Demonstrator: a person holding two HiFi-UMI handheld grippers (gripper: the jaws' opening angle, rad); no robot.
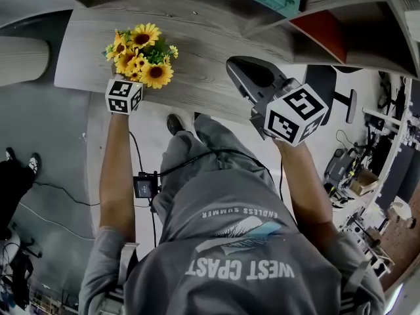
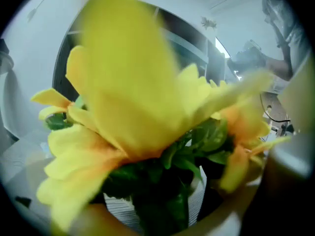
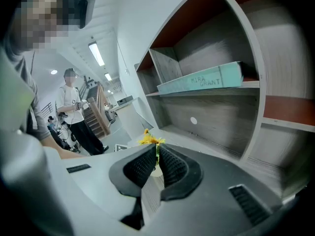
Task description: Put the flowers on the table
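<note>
The left gripper [image 1: 129, 84] grips the flowers [image 1: 141, 54] at their base. Its jaws close round the white ribbed pot [image 2: 115, 208], over the near edge of the grey table [image 1: 197, 31]. To the right, the right gripper [image 3: 156, 156] hangs empty, with its pads [image 3: 173, 167] almost together.

The flowers [image 1: 141, 54] stand on the left part of the table [image 1: 197, 44], with the left gripper [image 1: 126, 92] just before them on the person's side. The right gripper [image 1: 252, 77] is well to their right, over the table's near edge. Behind the table rises a shelf unit [image 1: 328, 25], with a box [image 3: 202, 80] lying on one shelf.
</note>
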